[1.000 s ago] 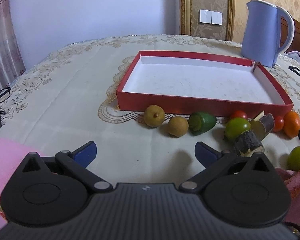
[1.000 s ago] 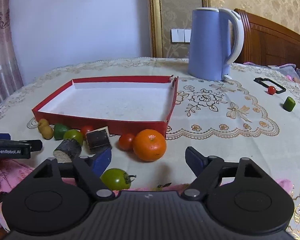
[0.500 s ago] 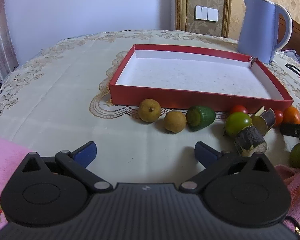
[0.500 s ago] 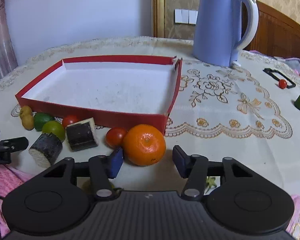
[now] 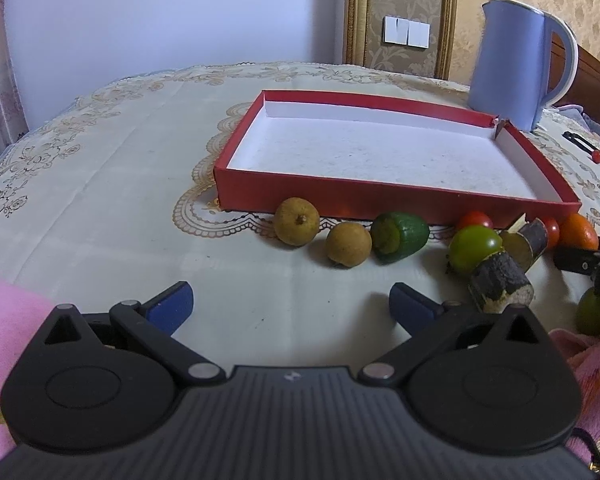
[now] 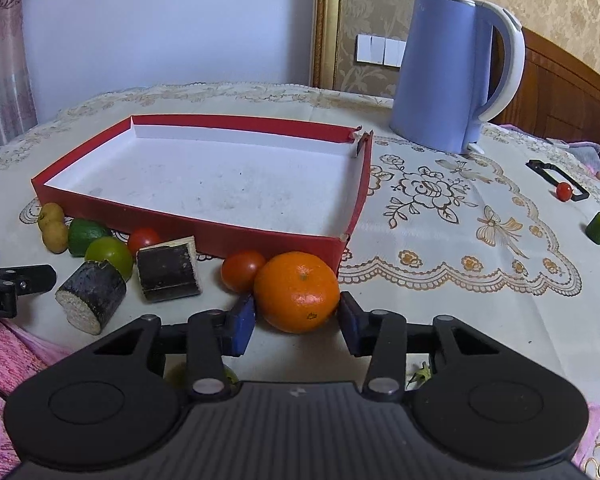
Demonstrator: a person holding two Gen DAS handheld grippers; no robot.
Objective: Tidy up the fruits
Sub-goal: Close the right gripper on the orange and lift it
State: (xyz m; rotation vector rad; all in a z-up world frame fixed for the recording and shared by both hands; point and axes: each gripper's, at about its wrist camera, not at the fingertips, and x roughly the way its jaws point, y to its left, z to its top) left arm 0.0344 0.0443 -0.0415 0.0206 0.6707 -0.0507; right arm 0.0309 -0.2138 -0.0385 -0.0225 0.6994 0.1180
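While the left tool (image 5: 290,306) hangs spread wide over bare surface (image 5: 100,200), the right tool (image 6: 296,322) brackets the orange (image 6: 297,291) beside the red tray (image 6: 280,238), pads touching but not visibly squeezing.

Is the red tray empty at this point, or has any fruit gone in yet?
Empty. The red tray shows only its bare white floor in both views; the orange and the other fruit sit outside on the tablecloth along its near wall.
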